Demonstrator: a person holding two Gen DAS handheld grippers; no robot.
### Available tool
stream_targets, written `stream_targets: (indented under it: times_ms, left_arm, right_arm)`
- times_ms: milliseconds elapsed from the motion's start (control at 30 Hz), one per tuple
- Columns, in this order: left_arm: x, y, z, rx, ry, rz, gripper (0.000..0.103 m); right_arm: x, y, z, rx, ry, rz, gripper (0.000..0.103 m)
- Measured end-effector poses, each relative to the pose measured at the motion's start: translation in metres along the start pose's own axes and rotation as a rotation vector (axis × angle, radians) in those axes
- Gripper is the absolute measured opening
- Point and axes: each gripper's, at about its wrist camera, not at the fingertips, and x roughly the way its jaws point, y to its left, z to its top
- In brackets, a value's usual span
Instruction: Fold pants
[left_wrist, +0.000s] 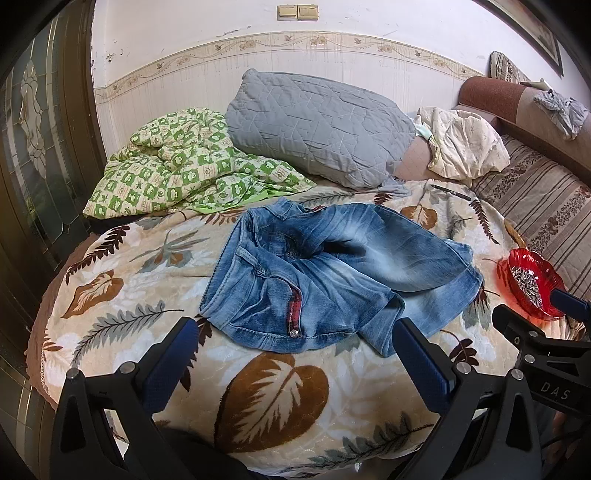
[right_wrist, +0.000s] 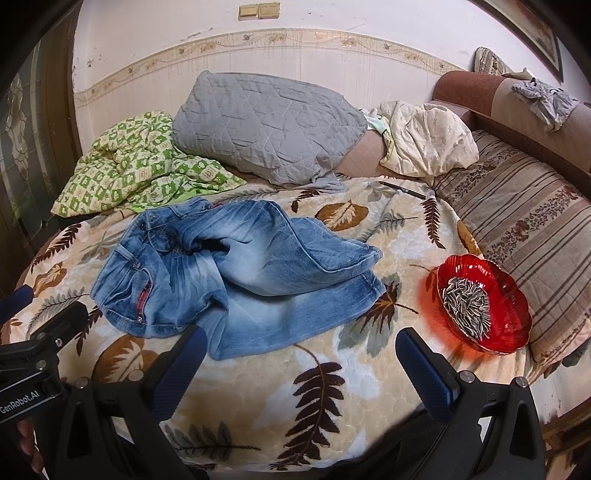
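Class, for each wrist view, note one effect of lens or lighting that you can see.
Left wrist view: fisheye bends the wall border into an arc, corners black. Right wrist view: the red bowl casts a red glow on the blanket; focus sharp.

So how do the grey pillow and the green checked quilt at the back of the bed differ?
The grey pillow is one plain colour with stitched quilting lines; the green checked quilt is printed in green and cream squares. The pillow is plump and leans up toward the wall, while the quilt lies crumpled in a low heap. Both sit behind the jeans, touching each other.
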Motion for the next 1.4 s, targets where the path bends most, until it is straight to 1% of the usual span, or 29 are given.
stream_targets:
  times_ms: [433,467,500,533,567,633,667,733,800,833,867,900,933,1000,1033,1067,1133,1167,1233,1300,1400]
  left_arm:
    - [0.001,0.0,0.0,0.005,0.008,-0.003,0.103]
    - [0.003,-0.001,0.001,0.007,0.015,-0.015,0.103]
    - [0.006,-0.002,0.002,0.008,0.027,-0.043,0.103]
    - [0.011,-0.002,0.004,0.01,0.042,-0.086,0.103]
    - [0.014,-0.004,0.007,0.016,0.049,-0.107,0.103]
    - [0.021,-0.011,0.012,0.049,0.043,-0.112,0.103]
    - [0.028,-0.017,0.016,0.084,0.041,-0.122,0.103]
    - [0.04,-0.028,0.022,0.138,0.045,-0.141,0.103]
    - [0.056,-0.04,0.032,0.189,0.051,-0.159,0.103]
    - [0.064,-0.047,0.037,0.205,0.053,-0.17,0.103]
    - [0.073,-0.057,0.043,0.227,0.051,-0.198,0.103]
    - [0.079,-0.064,0.047,0.248,0.047,-0.222,0.103]
    - [0.086,-0.073,0.05,0.279,0.046,-0.253,0.103]
    - [0.101,-0.094,0.057,0.358,0.053,-0.313,0.103]
    - [0.106,-0.102,0.06,0.385,0.057,-0.33,0.103]
    - [0.114,-0.11,0.065,0.4,0.066,-0.338,0.103]
    - [0.128,-0.119,0.076,0.38,0.124,-0.38,0.103]
    - [0.137,-0.123,0.082,0.346,0.173,-0.416,0.103]
    - [0.153,-0.128,0.092,0.29,0.236,-0.445,0.103]
    - [0.168,-0.133,0.099,0.244,0.273,-0.458,0.103]
    - [0.196,-0.146,0.104,0.232,0.326,-0.435,0.103]
  right_arm:
    - [0.002,0.0,-0.003,0.0,0.007,0.0,0.103]
    - [0.003,-0.001,-0.004,0.003,0.012,0.011,0.103]
    - [0.005,-0.003,-0.004,0.009,0.022,0.046,0.103]
    - [0.007,-0.006,-0.004,0.015,0.033,0.076,0.103]
    - [0.009,-0.01,-0.004,0.021,0.044,0.103,0.103]
    - [0.015,-0.02,-0.004,0.019,0.054,0.085,0.103]
    - [0.018,-0.025,-0.003,0.019,0.056,0.082,0.103]
    - [0.025,-0.044,-0.001,0.052,0.064,0.102,0.103]
    - [0.03,-0.064,0.003,0.084,0.043,0.138,0.103]
    - [0.036,-0.075,0.008,0.086,0.036,0.127,0.103]
    - [0.041,-0.082,0.013,0.082,0.035,0.121,0.103]
    - [0.052,-0.092,0.019,0.079,0.049,0.131,0.103]
    - [0.066,-0.104,0.026,0.094,0.085,0.161,0.103]
    - [0.093,-0.13,0.039,0.169,0.133,0.25,0.098]
    - [0.103,-0.139,0.044,0.194,0.152,0.257,0.092]
    - [0.115,-0.148,0.051,0.21,0.17,0.268,0.088]
    - [0.138,-0.161,0.059,0.229,0.204,0.271,0.084]
    - [0.148,-0.164,0.062,0.241,0.225,0.28,0.082]
    - [0.17,-0.167,0.065,0.266,0.263,0.294,0.078]
    - [0.193,-0.168,0.067,0.292,0.297,0.32,0.076]
    - [0.222,-0.166,0.068,0.32,0.327,0.345,0.075]
